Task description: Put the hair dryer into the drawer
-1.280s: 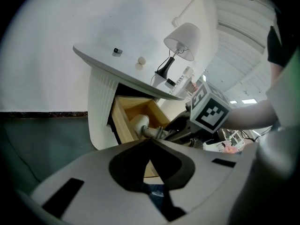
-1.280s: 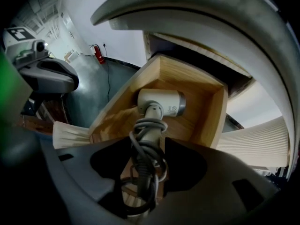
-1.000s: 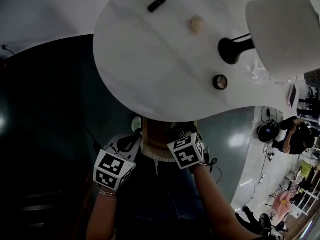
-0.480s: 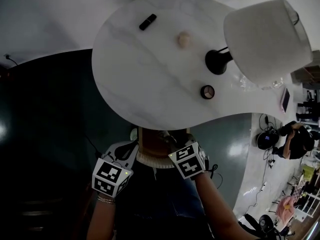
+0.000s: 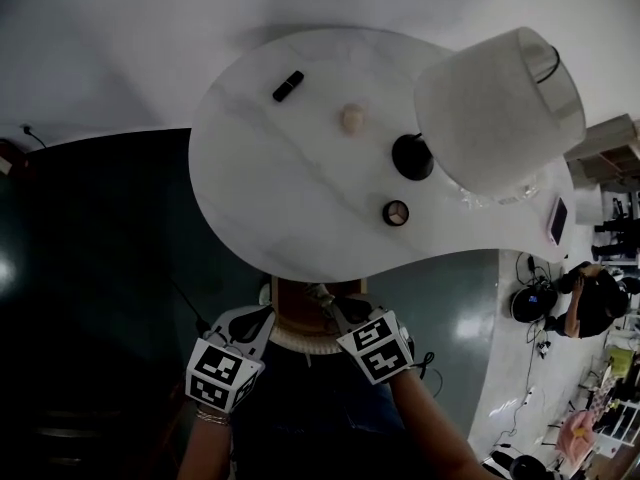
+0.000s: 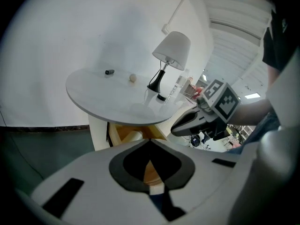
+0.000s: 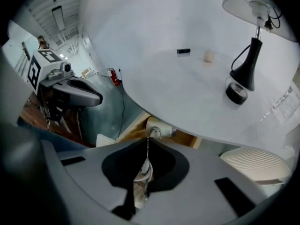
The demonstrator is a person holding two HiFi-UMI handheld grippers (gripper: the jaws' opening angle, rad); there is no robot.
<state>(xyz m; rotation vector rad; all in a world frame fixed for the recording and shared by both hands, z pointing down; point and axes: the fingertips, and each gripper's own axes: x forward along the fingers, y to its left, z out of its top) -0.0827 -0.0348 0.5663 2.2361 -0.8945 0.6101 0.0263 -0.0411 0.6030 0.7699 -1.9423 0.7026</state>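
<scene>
Since the earlier frames the head view has swung, so that the lamp (image 5: pixel 490 108), formerly cut by the right edge, shows whole. The jaws of the right gripper (image 5: pixel 335 310) have just been closing.

Head view. We see a white marbled tabletop (image 5: pixel 270 188) carrying the lamp, a small black bar (image 5: pixel 288 86), a cream ball (image 5: pixel 351 118) and a small round dish (image 5: pixel 396 213). Under its near edge a wooden drawer (image 5: pixel 295 293) stands open. The left gripper (image 5: pixel 255 320) and the right gripper point into it side by side.

Left gripper view. We see the left gripper (image 6: pixel 150 139) with its jaws together and nothing between them. The drawer's wood (image 6: pixel 123 131) shows beyond their tips. The right gripper (image 6: pixel 176 129) hangs to the right, just below the tabletop's rim.

Right gripper view. We see the jaws of the right gripper (image 7: pixel 147 139) together on a thin white cord (image 7: pixel 143 175), which runs up the seam between them. Just beyond the tips the hair dryer (image 7: pixel 157 131), a white barrel with a grey end, lies in the drawer (image 7: pixel 133 128) under the tabletop. The left gripper (image 7: pixel 93 97) stands to the left, apart from it.
</scene>
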